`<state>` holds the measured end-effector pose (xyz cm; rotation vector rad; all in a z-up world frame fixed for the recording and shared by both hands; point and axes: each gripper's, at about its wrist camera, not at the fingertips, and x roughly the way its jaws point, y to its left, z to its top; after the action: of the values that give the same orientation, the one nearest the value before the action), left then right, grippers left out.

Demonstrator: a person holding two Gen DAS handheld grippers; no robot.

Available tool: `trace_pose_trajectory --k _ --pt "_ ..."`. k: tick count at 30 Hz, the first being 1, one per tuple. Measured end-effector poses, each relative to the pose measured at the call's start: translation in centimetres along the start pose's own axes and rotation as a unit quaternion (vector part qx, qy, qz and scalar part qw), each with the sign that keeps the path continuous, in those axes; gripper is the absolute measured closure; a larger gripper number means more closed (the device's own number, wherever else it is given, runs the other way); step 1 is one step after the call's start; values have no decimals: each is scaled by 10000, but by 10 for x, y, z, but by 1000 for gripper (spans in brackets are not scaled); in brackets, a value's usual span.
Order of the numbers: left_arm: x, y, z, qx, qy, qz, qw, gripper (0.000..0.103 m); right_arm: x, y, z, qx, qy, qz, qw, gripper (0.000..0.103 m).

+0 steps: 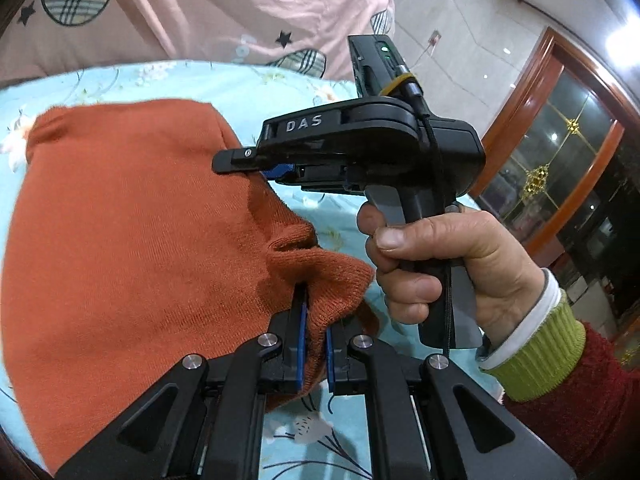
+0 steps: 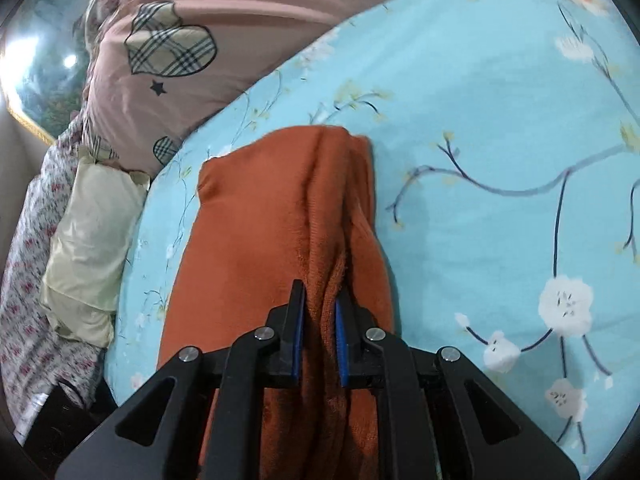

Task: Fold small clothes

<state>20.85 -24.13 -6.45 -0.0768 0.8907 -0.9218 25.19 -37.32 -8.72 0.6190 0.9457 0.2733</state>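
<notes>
An orange knitted garment (image 1: 132,240) lies on a light blue floral bed sheet (image 1: 224,84). My left gripper (image 1: 316,316) is shut on a bunched edge of the garment at its right side. My right gripper (image 2: 320,300) is shut on a gathered fold of the same orange garment (image 2: 260,216), which stretches away from it over the sheet (image 2: 480,120). In the left wrist view the right gripper (image 1: 236,160) shows from the side, held by a hand (image 1: 440,256), its fingertips at the garment's right edge.
A pink quilt with plaid hearts (image 1: 192,4) lies bunched at the far side of the bed, also in the right wrist view (image 2: 192,40). A cream pillow (image 2: 88,240) and a flowered cloth (image 2: 24,280) lie at the left. A wooden glass-door cabinet (image 1: 560,152) stands at the right.
</notes>
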Motion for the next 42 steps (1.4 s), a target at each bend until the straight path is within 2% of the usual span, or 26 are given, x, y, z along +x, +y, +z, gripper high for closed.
trace_pose_trajectory --k 3,6,8,10,12,13,15,17,21,23,25,28,31,32,34,36,39,41,42 --pt "12 4 -8 -30 144 21 9999 97 -4 2 -1 83 -29 -5 10000 86" --pt "10 6 -7 -11 194 -34 9998 93 -15 13 -6 -116 -132 -298 9994 84" --pt "5 5 -7 2 264 -80 9996 88 -23 17 -10 -149 -190 -382 9990 76" --pt "-11 11 -14 32 259 -118 9996 78 -31 18 -14 -133 -274 -383 9988 49" --pt "-30 17 -19 27 191 -38 9998 63 -37 19 -20 -145 -356 -381 9985 41" --pt "-40 21 -22 -21 144 7 9999 61 -39 20 -23 -149 -353 -386 9985 41" --pt "-58 34 -25 -184 47 136 9997 49 -38 20 -27 -106 -299 -387 9987 41" --pt "-68 44 -26 -391 -61 343 9986 43 -36 19 -29 -82 -251 -385 9989 40" --pt "-79 90 -21 -911 -163 635 9937 39 -29 17 -28 -65 -121 -352 9993 40" --pt "-81 112 -15 -1242 -148 581 9904 39 -24 17 -26 -91 -62 -355 9993 39" --pt "-79 125 -12 -1418 -108 352 9892 38 -22 16 -24 -95 -16 -354 9993 39" --pt "-78 129 -5 -1328 -53 326 9906 38 -23 13 -23 -72 -24 -317 9995 39" --pt "-96 132 1 -1381 -298 418 9891 38 -27 10 -21 -73 -90 -259 9996 36" --pt "-104 135 1 -1438 -422 363 9880 35 -25 8 -20 -50 -87 -281 9996 35" --pt "-108 143 4 -1541 -502 463 9857 22 -19 4 -19 7 -29 -321 9995 34" --pt "-98 156 5 -1649 -328 566 9841 20 -14 2 -19 31 7 -240 9997 34" --pt "-64 180 3 -1961 179 457 9794 20 -8 4 -21 -37 69 -96 9999 34" --pt "-44 192 -1 -2209 374 207 9744 20 -1 9 -22 -206 182 -78 9996 35" --pt "-42 194 1 -2241 301 136 9740 20 3 12 -22 -284 237 -90 9993 45"
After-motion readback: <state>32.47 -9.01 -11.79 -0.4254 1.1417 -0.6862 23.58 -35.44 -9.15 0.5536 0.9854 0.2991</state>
